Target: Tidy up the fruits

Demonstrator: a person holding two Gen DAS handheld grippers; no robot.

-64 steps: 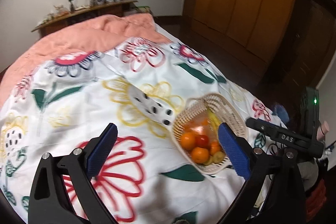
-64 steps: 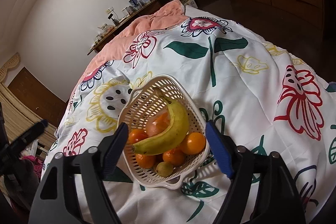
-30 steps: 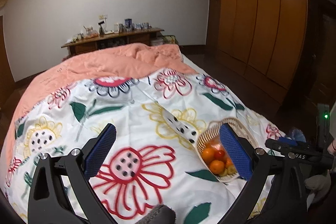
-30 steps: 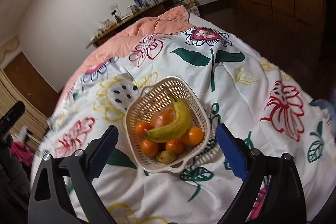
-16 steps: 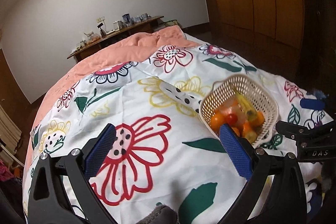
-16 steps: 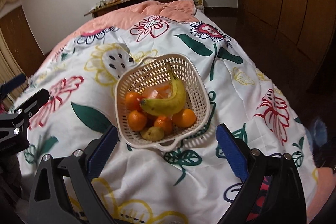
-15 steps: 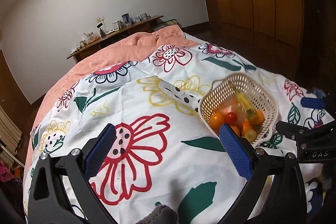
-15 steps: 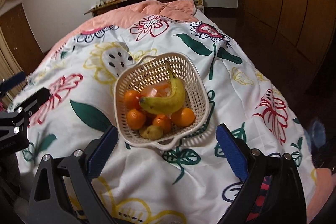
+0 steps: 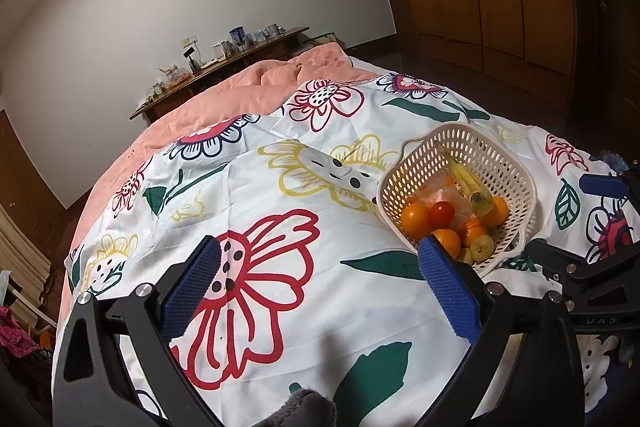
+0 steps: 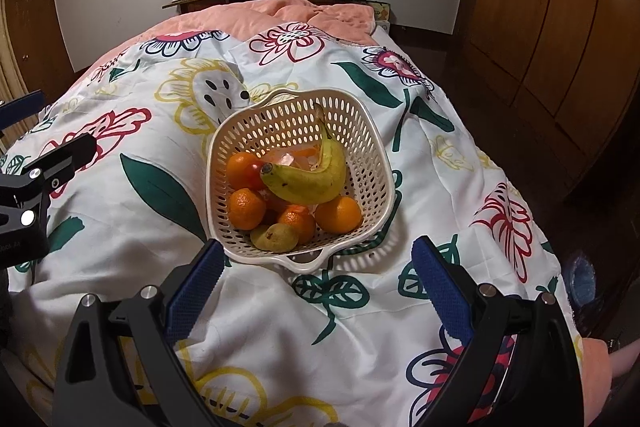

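Fruit basket [image 10: 298, 183] on the bed [image 10: 360, 307]
We hold both tongs, left [image 9: 320, 291] and right [image 10: 316, 291], apart and empty beside the basket; its banana [image 10: 308, 175] lies topmost.

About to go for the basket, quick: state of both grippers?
Left gripper: open, empty.
Right gripper: open, empty, short of the basket.

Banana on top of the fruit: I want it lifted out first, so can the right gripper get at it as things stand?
Probably yes. The banana lies uncovered atop the fruit in the basket, and the open right gripper faces it with nothing between.
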